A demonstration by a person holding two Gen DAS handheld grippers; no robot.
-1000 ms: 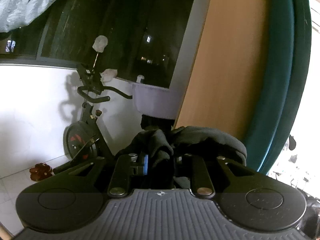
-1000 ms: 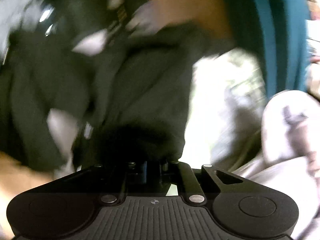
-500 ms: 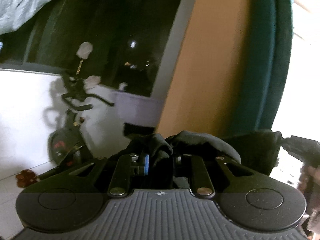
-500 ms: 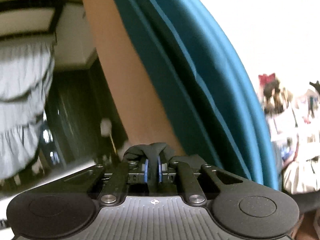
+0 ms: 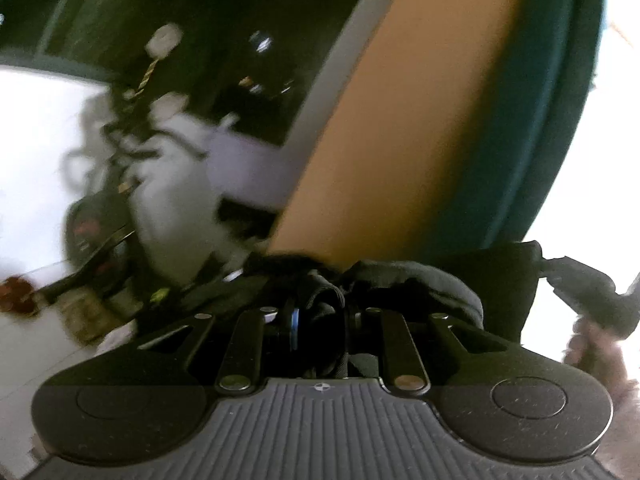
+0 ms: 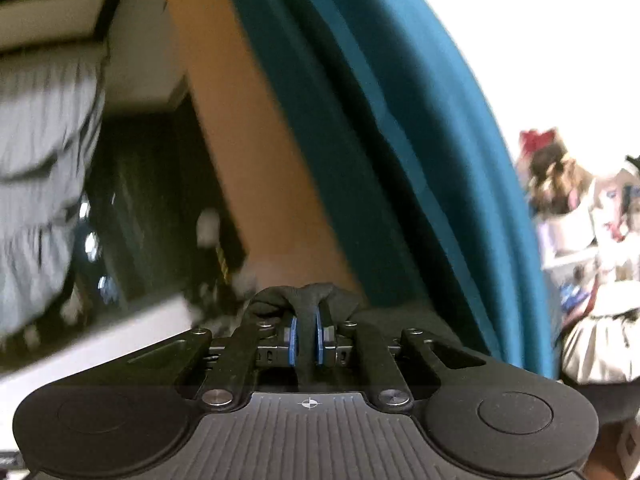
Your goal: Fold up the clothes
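A black garment (image 5: 416, 280) is bunched between the blue-padded fingers of my left gripper (image 5: 320, 316), which is shut on it; the cloth stretches off to the right toward a second black gripper (image 5: 592, 292) held by a hand (image 5: 592, 348). In the right wrist view my right gripper (image 6: 307, 340) is shut on a thin fold of the same black garment (image 6: 308, 296), which puffs out just past the pads. Both grippers are raised and point at the room, so most of the garment is hidden below the views.
A teal curtain (image 6: 360, 140) hangs beside an orange wall panel (image 5: 412, 120) and a dark window (image 5: 224, 40). An exercise bike (image 5: 108, 208) stands against the white wall at left. Grey striped cloth (image 6: 44, 152) hangs at upper left. Dolls (image 6: 580, 208) sit on shelves at right.
The right gripper, which faced the loose black garment a second ago, has swung up and now holds a pinched fold. The left view has drifted right, blurred, with the garment stretched toward the other gripper.
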